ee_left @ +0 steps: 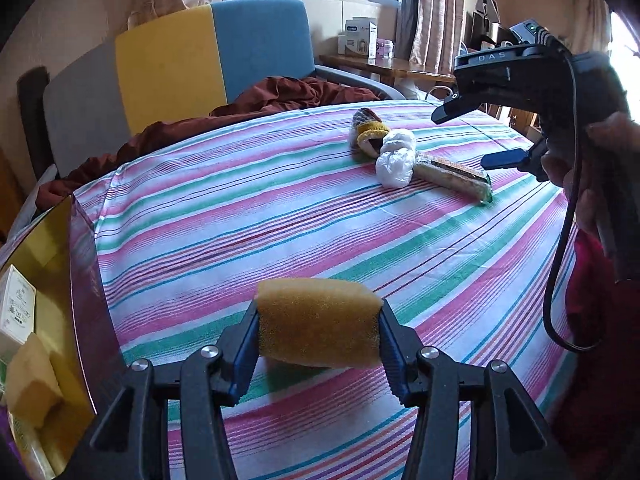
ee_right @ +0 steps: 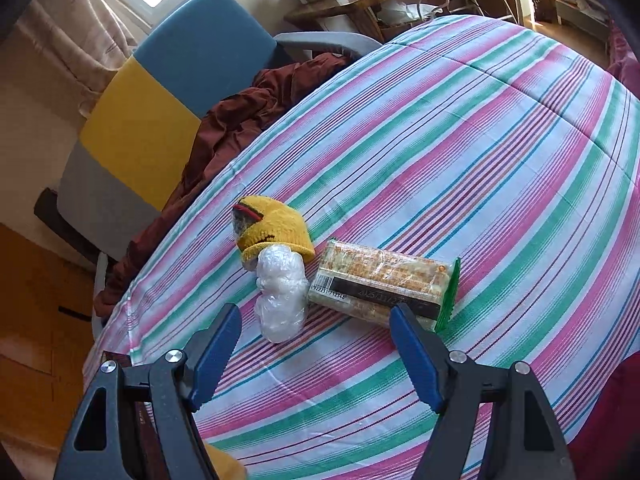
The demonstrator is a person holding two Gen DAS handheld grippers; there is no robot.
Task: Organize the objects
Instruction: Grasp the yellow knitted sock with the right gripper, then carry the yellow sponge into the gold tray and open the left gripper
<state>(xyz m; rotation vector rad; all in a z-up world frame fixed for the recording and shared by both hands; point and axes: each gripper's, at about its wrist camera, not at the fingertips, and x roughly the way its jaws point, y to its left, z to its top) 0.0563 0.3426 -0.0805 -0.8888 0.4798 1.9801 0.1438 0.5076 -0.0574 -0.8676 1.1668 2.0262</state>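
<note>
The left gripper [ee_left: 319, 334] is clamped on a yellow-brown block of porous sponge foam [ee_left: 318, 320], its blue pads pressing the two short ends so the block bulges slightly between them. It hangs just above the pink, green and white striped cloth [ee_left: 280, 208] covering the surface, near a gold-lined open box [ee_left: 60, 280] at the left that already holds a similar sponge and a small white carton. The foam looks light, soft and springy, so a grip across its middle should hold without slipping, though hard squeezing would deform it.

The right gripper [ee_right: 316, 354] stands wide and empty, poised over three things lying together: a yellow knitted cap [ee_right: 276, 224], a crumpled clear plastic bag bundle [ee_right: 282, 300] touching it, and a flat cellophane-wrapped cracker packet [ee_right: 380, 284] just beside. The packet is probably brittle and slick; taking it across its narrow width seems safest.
</note>
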